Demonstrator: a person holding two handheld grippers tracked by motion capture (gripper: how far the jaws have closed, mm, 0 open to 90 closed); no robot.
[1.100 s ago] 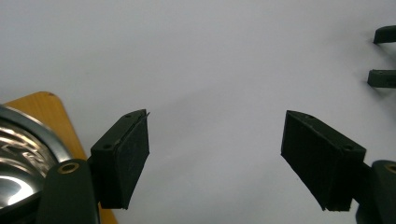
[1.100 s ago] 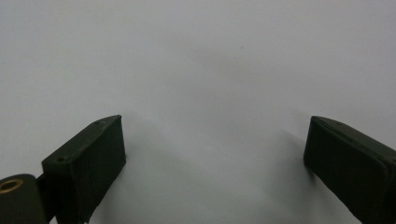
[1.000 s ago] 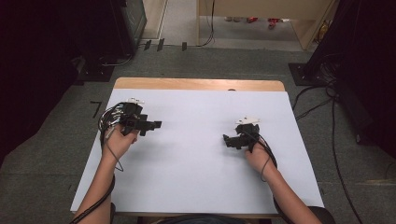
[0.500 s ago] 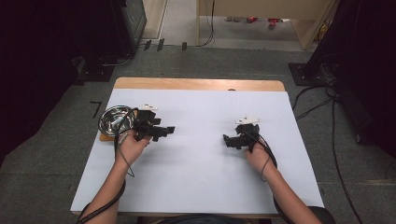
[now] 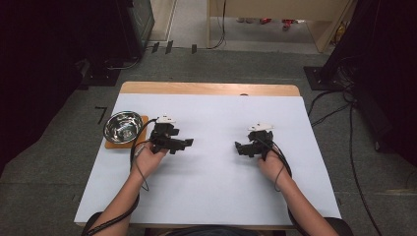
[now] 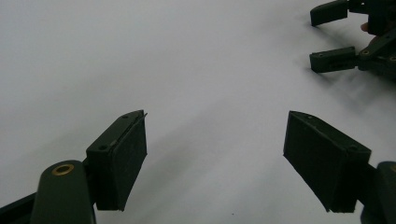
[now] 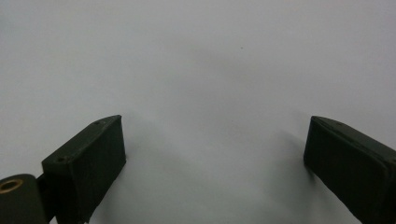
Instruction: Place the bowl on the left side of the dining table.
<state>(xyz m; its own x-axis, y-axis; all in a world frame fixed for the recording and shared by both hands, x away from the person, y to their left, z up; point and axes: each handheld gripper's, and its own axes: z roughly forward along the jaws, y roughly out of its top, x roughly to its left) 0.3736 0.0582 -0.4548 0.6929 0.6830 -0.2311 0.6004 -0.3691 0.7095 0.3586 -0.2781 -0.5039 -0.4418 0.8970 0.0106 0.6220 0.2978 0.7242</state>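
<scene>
My left gripper [image 5: 188, 143] rests low over the white table cover [image 5: 211, 196], left of centre, jaws pointing right. In the left gripper view its jaws stand wide apart [image 6: 215, 116] with bare white surface between them. My right gripper [image 5: 238, 147] sits right of centre, jaws pointing left toward the other one. Its own view shows it open [image 7: 215, 120] and empty. The right gripper [image 6: 313, 41] also appears at the top right of the left gripper view, open.
A shiny steel bowl [image 5: 122, 125] stands on a small orange-brown mat [image 5: 118, 144] at the table's left edge, just left of my left hand. A wooden strip [image 5: 206, 88] borders the far edge. Cables trail from both grippers along the forearms.
My left gripper has moved right and slightly nearer the person, and the steel bowl on its mat has come into sight. The right gripper has stayed put.
</scene>
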